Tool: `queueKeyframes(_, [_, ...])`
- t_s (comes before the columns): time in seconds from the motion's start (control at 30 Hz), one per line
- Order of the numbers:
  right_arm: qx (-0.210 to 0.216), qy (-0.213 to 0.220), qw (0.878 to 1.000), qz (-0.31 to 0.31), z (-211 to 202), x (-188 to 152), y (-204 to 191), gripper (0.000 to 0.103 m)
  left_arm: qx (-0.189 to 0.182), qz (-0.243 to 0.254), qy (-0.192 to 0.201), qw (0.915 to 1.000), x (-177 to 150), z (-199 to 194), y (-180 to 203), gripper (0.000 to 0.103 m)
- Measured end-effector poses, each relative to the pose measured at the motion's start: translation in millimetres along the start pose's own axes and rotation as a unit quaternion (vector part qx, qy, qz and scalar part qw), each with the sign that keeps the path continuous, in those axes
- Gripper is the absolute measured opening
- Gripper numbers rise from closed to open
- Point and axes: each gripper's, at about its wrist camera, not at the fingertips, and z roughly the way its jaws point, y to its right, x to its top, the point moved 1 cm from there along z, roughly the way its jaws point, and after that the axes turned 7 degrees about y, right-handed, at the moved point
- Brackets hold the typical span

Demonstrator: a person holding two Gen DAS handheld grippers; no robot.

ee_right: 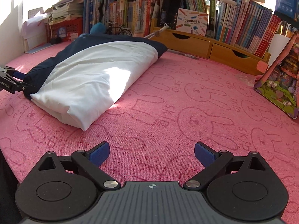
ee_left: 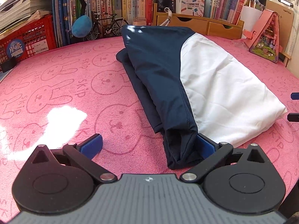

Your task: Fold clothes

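Note:
A folded navy and white garment [ee_left: 186,85] lies on the pink bunny-print mat [ee_left: 65,93], running from near me to the back. My left gripper [ee_left: 149,141] is open at its near end. The navy corner [ee_left: 179,149] rests between the jaws against the right finger [ee_left: 205,145] and partly hides it, while the left finger [ee_left: 93,143] stands apart on bare mat. In the right wrist view the garment [ee_right: 89,82] lies to the left. My right gripper [ee_right: 151,149] is open over bare mat [ee_right: 186,102], with nothing between its fingers.
Along the back run rows of books [ee_right: 243,24] above a wooden drawer unit [ee_right: 205,44], with a red crate [ee_left: 26,39] of papers, a model bicycle [ee_left: 106,26] and a blue plush [ee_left: 82,26]. A pink house-shaped toy [ee_right: 280,85] stands at the right.

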Motion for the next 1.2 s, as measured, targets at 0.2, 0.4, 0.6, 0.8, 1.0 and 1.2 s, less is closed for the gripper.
queueKeyframes(0.2, [0.000, 0.030, 0.997, -0.066, -33.4, -1.1, 1.3, 0.103, 0.000, 0.001, 0.002, 1.0000, -0.4, 0.4, 0.2, 0.103])
queueKeyframes(0.4, [0.041, 0.062, 0.992, -0.099, -37.8, 6.7, -11.9, 0.103, -0.001, 0.002, 0.006, 1.0000, -1.4, -0.2, 0.3, 0.103])
queueKeyframes(0.6, [0.073, 0.091, 0.990, -0.079, -6.2, 28.2, -38.8, 0.103, -0.003, 0.004, 0.010, 0.9999, -2.3, -0.6, -0.1, 0.103])
queueKeyframes(0.8, [0.117, 0.088, 0.989, 0.025, 44.4, 84.0, -49.8, 0.054, -0.006, 0.006, 0.017, 0.9998, -4.2, -1.8, -0.5, 0.103])
queueKeyframes(1.0, [0.126, 0.050, 0.991, 0.010, 125.8, 146.9, -92.8, 0.030, -0.010, 0.008, 0.027, 0.9996, -6.5, -3.5, -0.4, 0.103])
queueKeyframes(1.2, [0.116, 0.018, 0.992, -0.048, 206.9, 187.3, -144.6, 0.024, -0.020, 0.012, 0.043, 0.9988, -11.9, -6.9, -2.4, 0.103])
